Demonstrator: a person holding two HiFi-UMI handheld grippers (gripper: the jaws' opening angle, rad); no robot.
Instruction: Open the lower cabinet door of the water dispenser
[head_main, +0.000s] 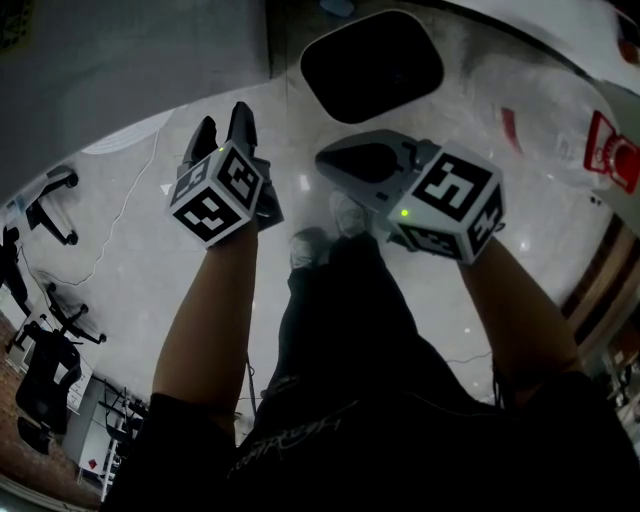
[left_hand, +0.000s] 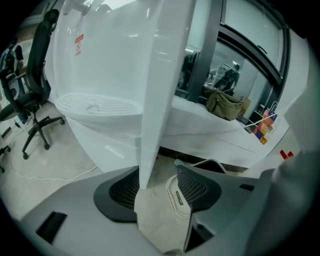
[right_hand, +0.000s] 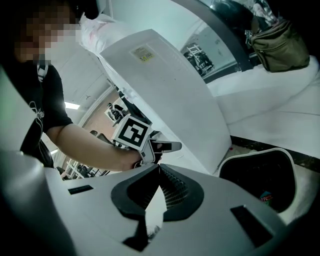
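So the left hand-held gripper is hanging released, jaws standing wide apart, with the white edge of the lower cabinet door coming down between them, hugging the left pad and staying clear of the right one. The right hand-held gripper is sitting clenched on nothing, tips together, off to the right of the other one. The door is looking swung out from the water dispenser, whose drip tray is showing on the left, and a black white-rimmed bin is standing at the far right.
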